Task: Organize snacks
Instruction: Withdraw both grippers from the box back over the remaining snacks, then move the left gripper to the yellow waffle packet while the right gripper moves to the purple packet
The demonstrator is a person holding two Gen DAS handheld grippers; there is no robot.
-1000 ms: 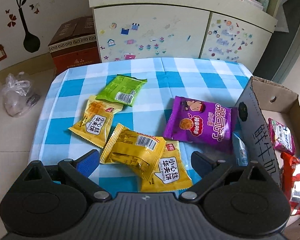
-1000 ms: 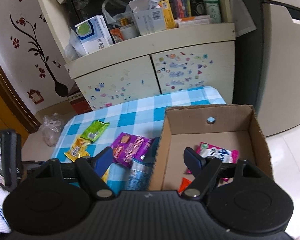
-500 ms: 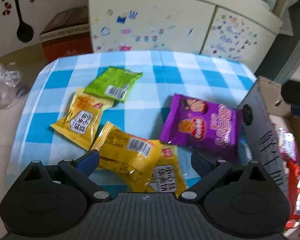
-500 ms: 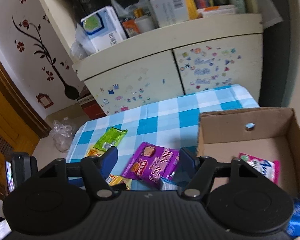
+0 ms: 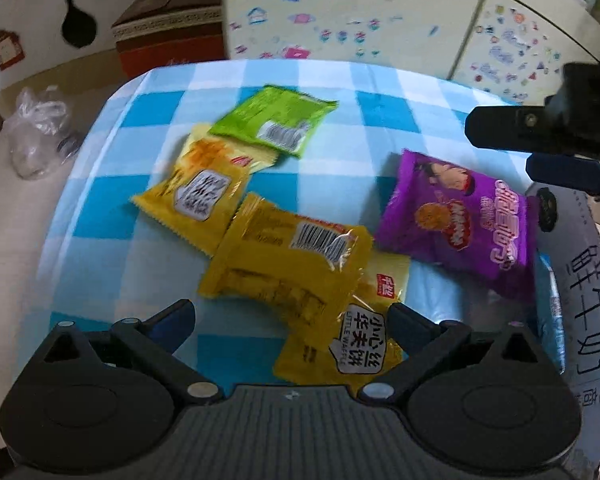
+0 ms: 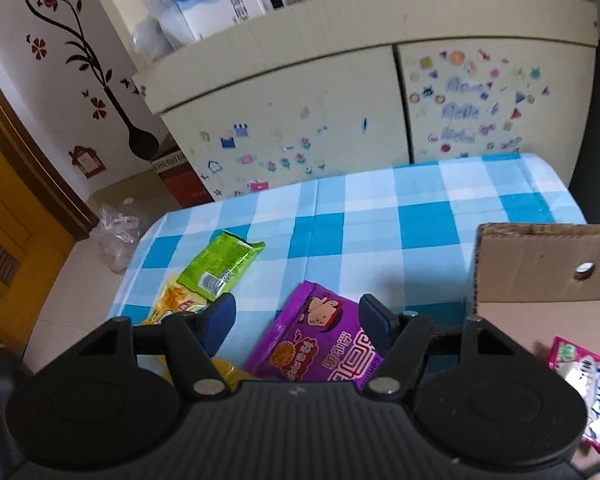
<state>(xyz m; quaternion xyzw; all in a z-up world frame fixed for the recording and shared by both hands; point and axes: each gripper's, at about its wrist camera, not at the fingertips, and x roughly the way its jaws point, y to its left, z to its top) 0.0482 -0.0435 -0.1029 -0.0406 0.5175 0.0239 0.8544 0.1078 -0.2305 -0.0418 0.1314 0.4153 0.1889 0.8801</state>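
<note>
Lying flat and crinkly on the blue-and-white checked tablecloth (image 5: 112, 208) are five foil snack packets with crimped, saw-toothed ends. Taking the purple packet (image 5: 464, 220) as the landmark: it is glossy, roughly square, printed with a cartoon face and a round cracker, and touches the corrugated cardboard box (image 6: 540, 268) on its right. Left of it, a shiny yellow packet (image 5: 288, 264), barcode side up, overlaps a second yellow packet (image 5: 352, 340) with a white speech-bubble label. Further left lies a third yellow packet (image 5: 200, 192), partly under a green packet (image 5: 272, 120). Inside the box rests a pink packet (image 6: 584, 388). The left gripper (image 5: 290, 318) hangs over the barcode packet, jaws opening wide, pressing nothing. The right gripper (image 6: 300, 322) hovers above the purple packet, jaws moderately apart, empty.
</note>
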